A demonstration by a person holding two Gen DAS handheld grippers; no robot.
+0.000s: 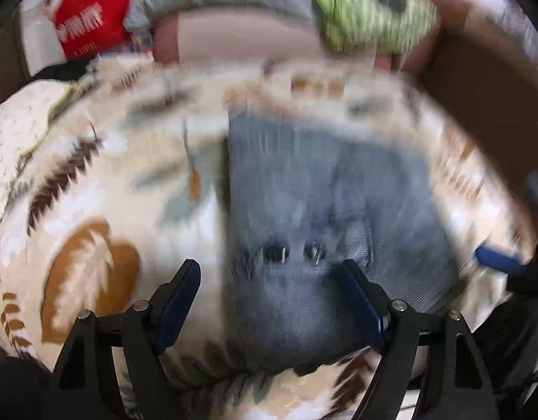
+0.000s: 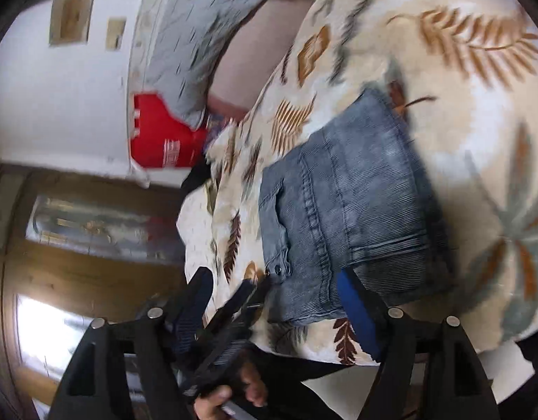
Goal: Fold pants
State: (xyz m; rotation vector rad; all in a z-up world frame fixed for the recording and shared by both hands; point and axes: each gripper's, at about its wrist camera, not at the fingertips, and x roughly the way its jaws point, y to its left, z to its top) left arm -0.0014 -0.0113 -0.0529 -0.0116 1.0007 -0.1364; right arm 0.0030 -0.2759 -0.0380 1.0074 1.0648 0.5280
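Lying folded into a compact block on the bed (image 2: 461,80), the pants (image 2: 342,210) look finished; left gripper (image 1: 269,276) and right gripper (image 2: 276,280) hover open nearby, only needing to withdraw.

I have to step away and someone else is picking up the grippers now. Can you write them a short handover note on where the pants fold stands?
Left gripper: open, holding nothing, hovering over the near edge of the pants.
Right gripper: open, holding nothing, at the near edge of the pants.
Pants: blue denim, lying on the leaf-print blanket as a compact folded bundle, snap buttons toward the near edge.
Done: appears folded into a stacked rectangle.
Left: probably only tidying or a final fold; the left view is blurred, so check edges before deciding.
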